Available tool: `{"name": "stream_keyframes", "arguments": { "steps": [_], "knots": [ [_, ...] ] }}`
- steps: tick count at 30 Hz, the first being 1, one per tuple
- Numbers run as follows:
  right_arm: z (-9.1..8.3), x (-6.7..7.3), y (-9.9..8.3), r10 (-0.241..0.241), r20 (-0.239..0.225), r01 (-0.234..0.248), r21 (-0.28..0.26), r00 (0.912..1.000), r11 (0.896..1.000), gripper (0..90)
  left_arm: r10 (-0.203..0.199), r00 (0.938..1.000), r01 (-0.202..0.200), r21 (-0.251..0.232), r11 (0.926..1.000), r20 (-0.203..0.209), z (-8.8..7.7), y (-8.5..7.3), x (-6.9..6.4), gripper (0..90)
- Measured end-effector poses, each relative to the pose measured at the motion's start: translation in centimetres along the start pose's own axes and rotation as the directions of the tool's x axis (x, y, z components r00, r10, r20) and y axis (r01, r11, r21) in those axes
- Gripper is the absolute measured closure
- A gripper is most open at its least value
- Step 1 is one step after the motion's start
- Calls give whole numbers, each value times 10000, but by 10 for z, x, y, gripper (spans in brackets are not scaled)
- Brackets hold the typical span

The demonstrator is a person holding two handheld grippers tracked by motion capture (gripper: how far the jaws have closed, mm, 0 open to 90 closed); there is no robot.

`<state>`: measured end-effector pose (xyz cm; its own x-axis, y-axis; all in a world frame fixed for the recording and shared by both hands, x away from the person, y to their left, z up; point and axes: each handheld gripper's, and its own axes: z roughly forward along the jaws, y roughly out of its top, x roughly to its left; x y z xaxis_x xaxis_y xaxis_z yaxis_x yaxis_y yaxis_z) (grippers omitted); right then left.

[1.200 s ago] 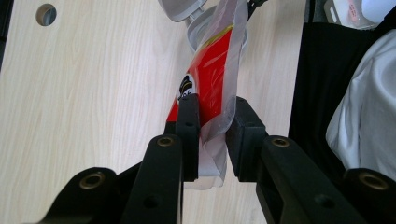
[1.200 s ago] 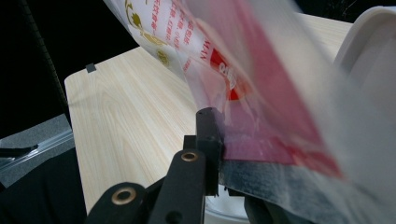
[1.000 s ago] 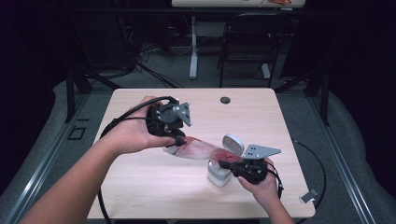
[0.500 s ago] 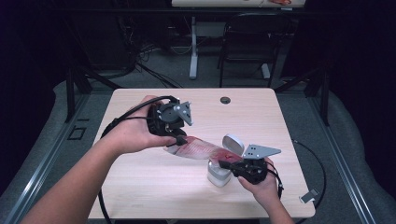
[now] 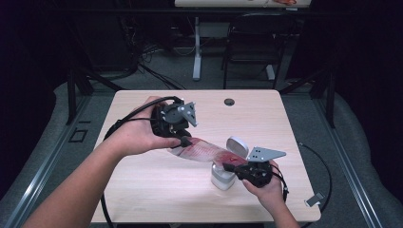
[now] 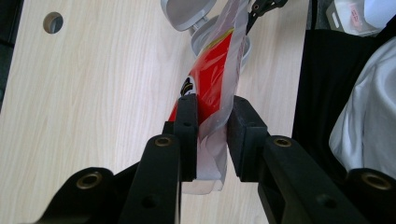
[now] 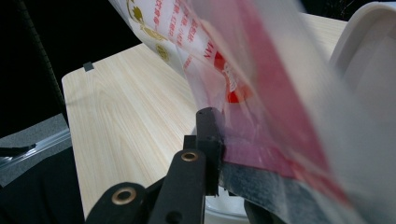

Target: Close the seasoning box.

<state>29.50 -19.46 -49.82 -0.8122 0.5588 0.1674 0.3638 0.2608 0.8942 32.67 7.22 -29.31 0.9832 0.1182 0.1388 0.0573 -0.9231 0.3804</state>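
My left gripper [image 5: 183,142] and right gripper [image 5: 232,167] each pinch an end of the red plastic bag [image 5: 202,152], stretched above the table [image 5: 157,190]. A white lidded container [image 5: 223,176] stands open just beneath the bag's right end.

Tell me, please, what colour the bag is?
Red and clear bag, best in the left gripper view.

Glossy clear-and-red plastic bag [image 6: 212,88], smooth grey plastic container [image 5: 223,176], matt wood-grain table [image 5: 157,185]

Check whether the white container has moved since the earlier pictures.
No. The white container sits the same way against the table's near edge and its grommet hole.
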Motion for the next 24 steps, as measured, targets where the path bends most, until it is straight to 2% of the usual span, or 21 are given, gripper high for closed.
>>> {"name": "stream_keyframes", "arguments": {
  "steps": [7,24],
  "knots": [
    [0,0,0,6,27,-6,14,10000,10000,878,-56,10000,56,-51,10000,-31,0,0,0,744],
    [-1,1,1,-164,175,162,97,9997,9998,876,111,9999,-111,-48,9999,-20,-2,4,-2,758]
  ]
}}
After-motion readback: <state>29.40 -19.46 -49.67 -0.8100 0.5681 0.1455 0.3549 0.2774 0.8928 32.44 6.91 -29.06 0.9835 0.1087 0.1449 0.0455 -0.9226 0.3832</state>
